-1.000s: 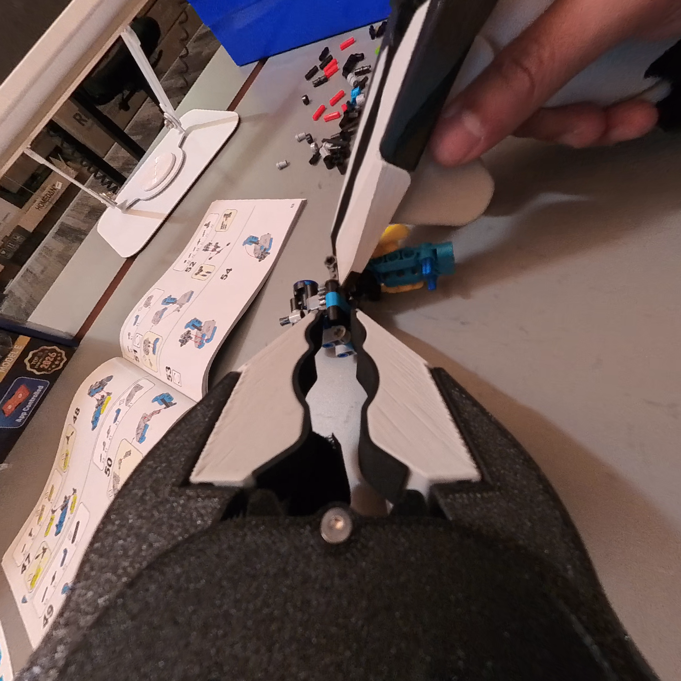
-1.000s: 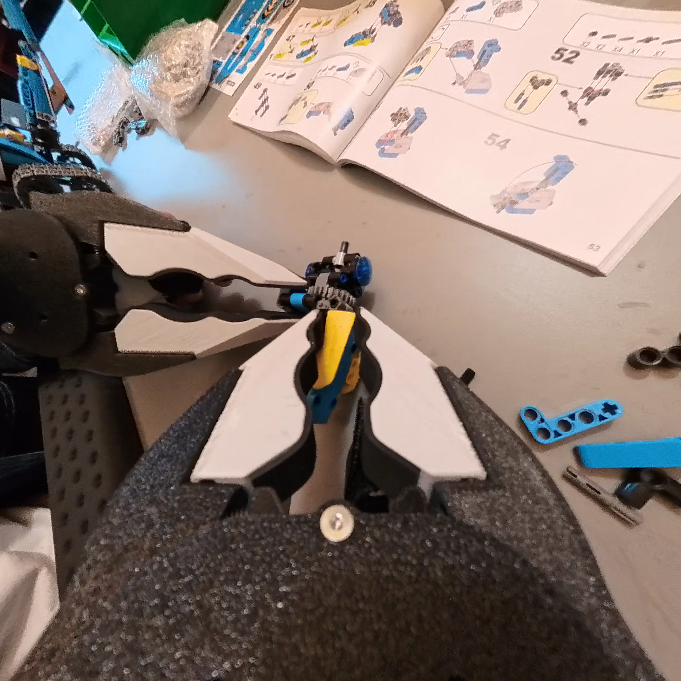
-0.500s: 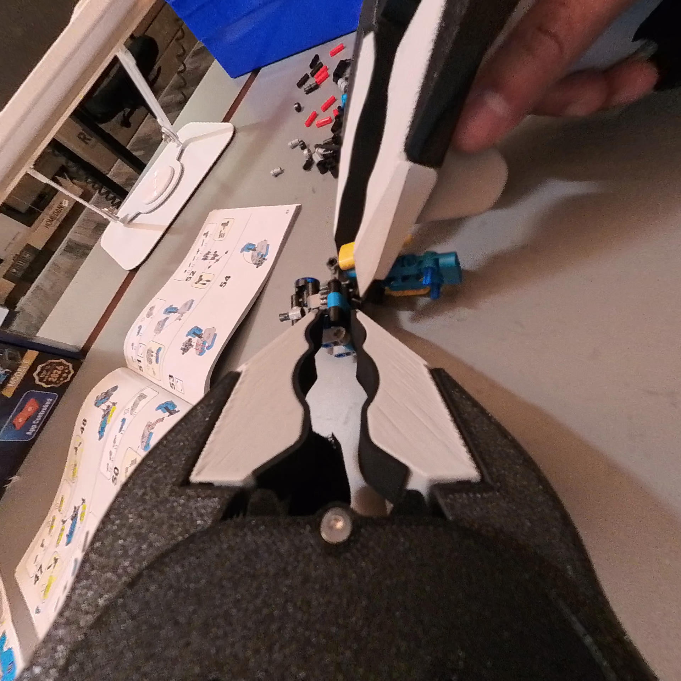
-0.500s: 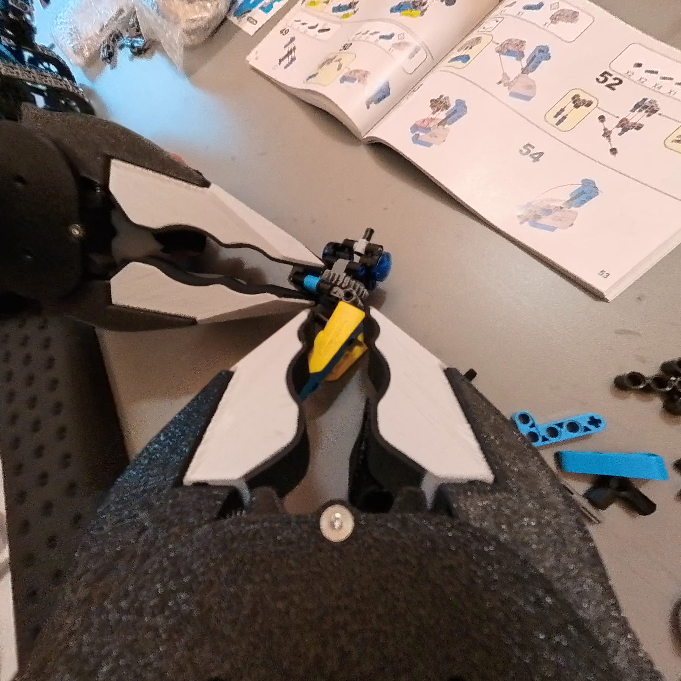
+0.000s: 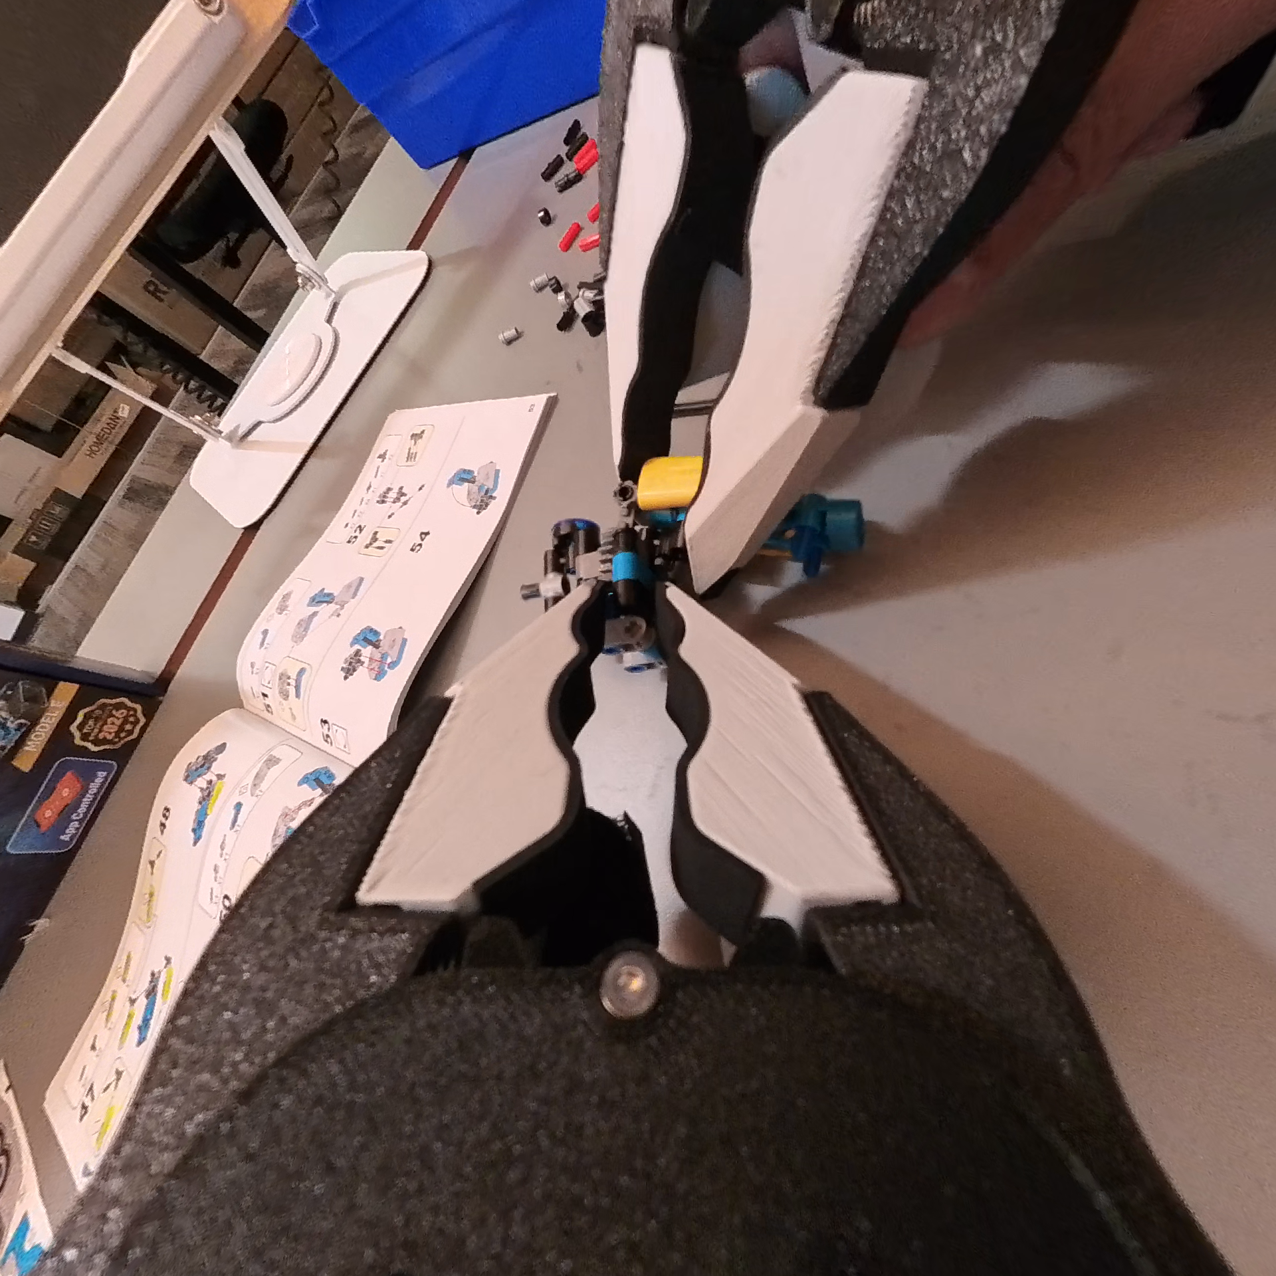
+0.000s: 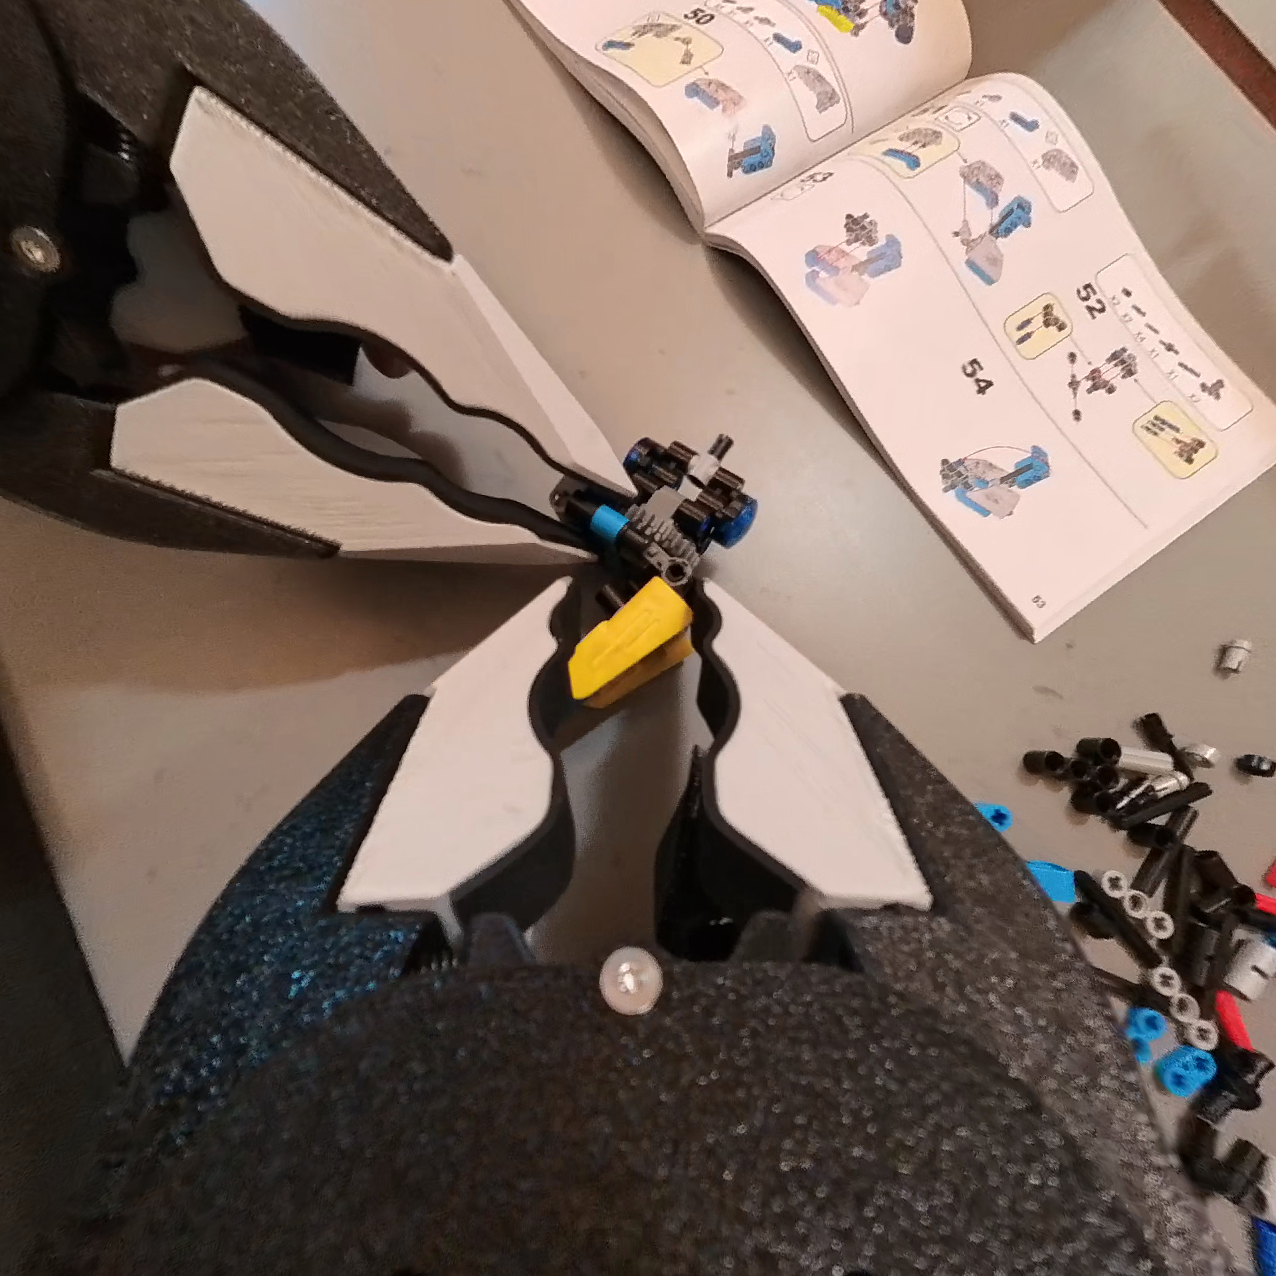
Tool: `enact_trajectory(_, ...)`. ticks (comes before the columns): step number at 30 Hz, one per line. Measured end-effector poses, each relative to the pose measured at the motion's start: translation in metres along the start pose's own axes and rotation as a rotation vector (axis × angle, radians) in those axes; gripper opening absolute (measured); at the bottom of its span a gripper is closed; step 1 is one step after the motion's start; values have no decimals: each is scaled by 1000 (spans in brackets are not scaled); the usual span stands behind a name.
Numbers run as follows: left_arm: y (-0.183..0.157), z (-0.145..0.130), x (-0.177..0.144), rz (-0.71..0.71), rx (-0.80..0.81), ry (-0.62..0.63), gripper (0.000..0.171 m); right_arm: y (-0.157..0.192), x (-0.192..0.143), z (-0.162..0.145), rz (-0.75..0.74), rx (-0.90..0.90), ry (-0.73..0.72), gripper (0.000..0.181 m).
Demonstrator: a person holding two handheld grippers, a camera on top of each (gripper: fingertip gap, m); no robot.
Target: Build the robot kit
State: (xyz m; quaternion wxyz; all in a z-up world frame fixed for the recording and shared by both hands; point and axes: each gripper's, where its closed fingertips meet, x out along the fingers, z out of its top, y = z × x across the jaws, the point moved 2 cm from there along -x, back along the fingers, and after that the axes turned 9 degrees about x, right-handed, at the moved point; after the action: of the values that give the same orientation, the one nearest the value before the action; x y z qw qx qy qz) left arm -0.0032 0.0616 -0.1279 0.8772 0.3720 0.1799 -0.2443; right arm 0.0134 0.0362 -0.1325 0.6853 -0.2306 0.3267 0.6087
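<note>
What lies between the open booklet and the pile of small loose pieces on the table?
In the right wrist view, bare grey table apart from one small grey piece, between the open booklet and the pile of small loose pieces.

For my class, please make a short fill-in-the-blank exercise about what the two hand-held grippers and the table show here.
1. The right hand-held gripper is shut on a ____ wedge-shaped piece.
2. The left hand-held gripper grips a small black and ____ gear assembly.
3. Beside them on the table an instruction booklet lies ____.

Missing words: yellow; blue; open
</note>
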Motion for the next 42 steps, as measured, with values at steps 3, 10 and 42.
enact_trajectory(3, -1, 1, -1, -9, 16, -17, 12, 2, -1, -1, -21, -61, 23, 31)
enact_trajectory(10, -4, 4, -1, -42, 51, -20, 10, 5, -2, -6, 25, -79, 62, 27)
enact_trajectory(42, 5, 0, 4, -137, -254, -12, 13, -9, -5, 1, -37, 73, -50, 30)
